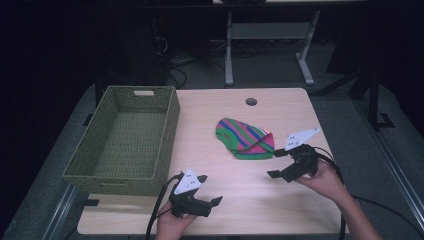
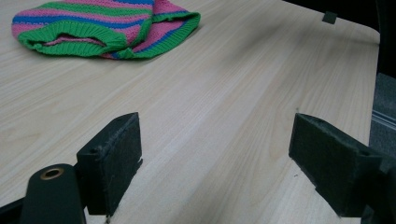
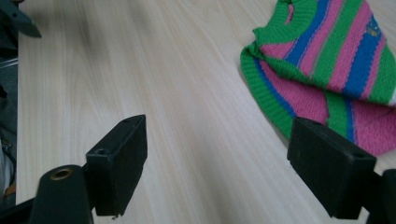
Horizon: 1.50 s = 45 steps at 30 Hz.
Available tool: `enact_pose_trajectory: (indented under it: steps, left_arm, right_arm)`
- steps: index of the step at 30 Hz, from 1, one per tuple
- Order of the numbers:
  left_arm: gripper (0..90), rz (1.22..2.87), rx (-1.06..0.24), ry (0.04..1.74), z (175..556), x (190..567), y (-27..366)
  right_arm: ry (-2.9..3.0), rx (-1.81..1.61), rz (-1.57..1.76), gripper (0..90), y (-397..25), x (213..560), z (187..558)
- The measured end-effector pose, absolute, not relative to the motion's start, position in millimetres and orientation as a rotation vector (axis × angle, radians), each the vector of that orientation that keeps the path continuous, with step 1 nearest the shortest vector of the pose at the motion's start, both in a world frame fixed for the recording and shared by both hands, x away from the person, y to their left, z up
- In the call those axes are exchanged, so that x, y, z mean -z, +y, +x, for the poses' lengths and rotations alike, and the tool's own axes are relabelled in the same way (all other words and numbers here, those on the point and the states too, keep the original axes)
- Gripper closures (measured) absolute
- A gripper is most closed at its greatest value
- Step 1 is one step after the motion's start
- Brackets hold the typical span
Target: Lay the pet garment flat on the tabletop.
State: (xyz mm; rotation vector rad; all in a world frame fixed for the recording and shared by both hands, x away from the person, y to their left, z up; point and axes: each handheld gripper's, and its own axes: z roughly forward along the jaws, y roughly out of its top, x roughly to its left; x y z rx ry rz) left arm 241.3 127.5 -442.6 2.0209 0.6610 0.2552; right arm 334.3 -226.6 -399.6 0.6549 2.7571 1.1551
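Observation:
A knitted garment [image 1: 245, 139] striped in green, pink and blue lies crumpled on the wooden table [image 1: 240, 205], right of centre. My right gripper [image 1: 276, 163] hovers just to its right near the table's right edge, open, its jaws pointing left with nothing between them. My left gripper [image 1: 210, 189] is at the front edge, open and empty, aimed right and away from me. In the left gripper view the garment [image 2: 93, 25] lies far ahead at upper left of the open gripper [image 2: 217, 140]. In the right gripper view the garment [image 3: 327, 60] lies close, ahead of the right-hand jaw of the gripper [image 3: 217, 140].
An empty olive-green woven basket [image 1: 125, 140] with handle cut-outs stands on the table's left side. A round cable hole [image 1: 251, 101] sits near the far edge. Beyond the table are the white legs of another desk [image 1: 229, 50] and cables on the floor.

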Motion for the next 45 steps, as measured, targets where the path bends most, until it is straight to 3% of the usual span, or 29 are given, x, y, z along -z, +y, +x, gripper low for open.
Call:
enact_pose_trajectory:
  steps: [19,38,45]
  left_arm:
    - [16.5,2.039,-0.255,0.633,241,441,126]
    - [16.5,2.049,-0.268,0.619,240,441,124]
    - [16.6,2.051,-0.274,0.615,239,441,124]
  right_arm:
    - [2.864,-0.939,0.689,22.7,-178,394,427]
    - [2.891,-0.686,0.745,23.2,-143,433,455]
    - [2.821,-0.623,0.828,35.3,-140,446,457]
